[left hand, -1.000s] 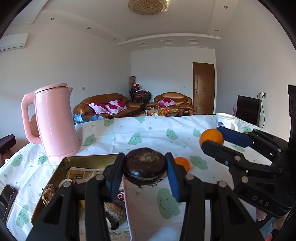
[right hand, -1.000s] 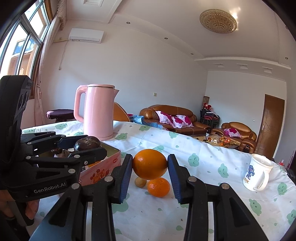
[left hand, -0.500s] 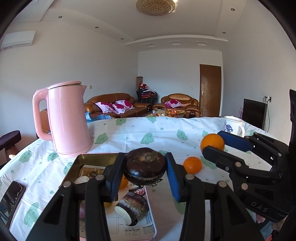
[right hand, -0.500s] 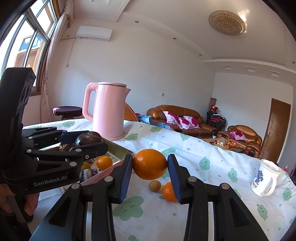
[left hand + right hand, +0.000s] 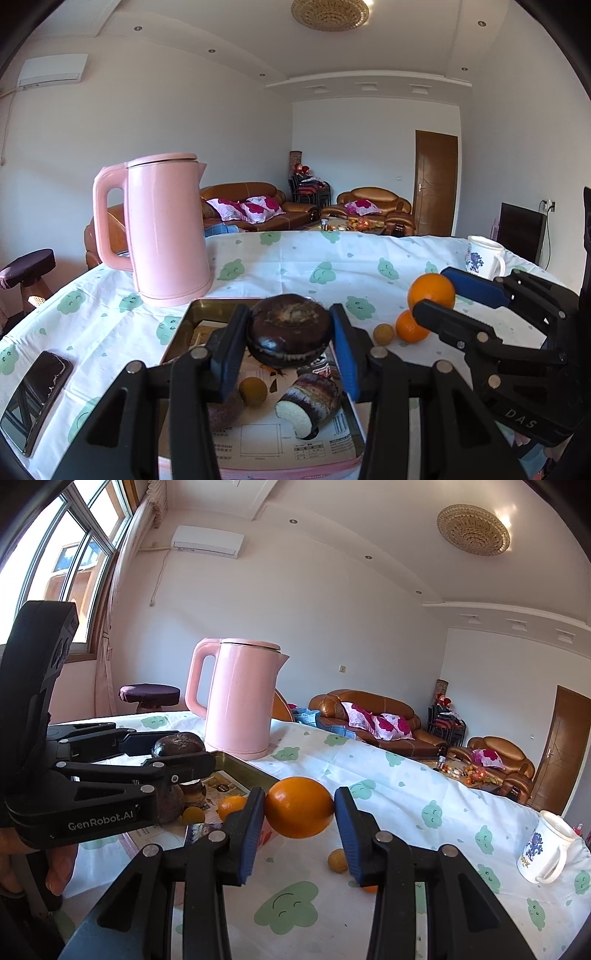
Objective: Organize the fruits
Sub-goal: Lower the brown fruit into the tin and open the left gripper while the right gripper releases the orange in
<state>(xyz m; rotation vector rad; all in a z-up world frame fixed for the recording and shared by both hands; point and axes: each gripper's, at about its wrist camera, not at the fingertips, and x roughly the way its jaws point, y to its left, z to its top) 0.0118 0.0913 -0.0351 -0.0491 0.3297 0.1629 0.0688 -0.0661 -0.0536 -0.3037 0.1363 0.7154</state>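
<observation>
1. Since a second ago both tongs have travelled left: the tin tray (image 5: 186, 314) now sits under the left tongs (image 5: 288, 354), still clamped on a dark round fruit (image 5: 289, 329).
2. The right tongs (image 5: 299, 834) stay clamped on an orange (image 5: 299, 808), held above the table (image 5: 406, 797) beside the tray.
3. A pink kettle (image 5: 166, 229) and mug (image 5: 546, 849) stand on the cloud-print cloth; sofas (image 5: 243, 206) line the room behind.

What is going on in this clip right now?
A person holds a gripper in each hand above a table. The left gripper is shut on a dark round fruit, over the tin tray that already holds several pieces. The right gripper is shut on a large orange, beside the tray. A small orange lies on the tablecloth.
</observation>
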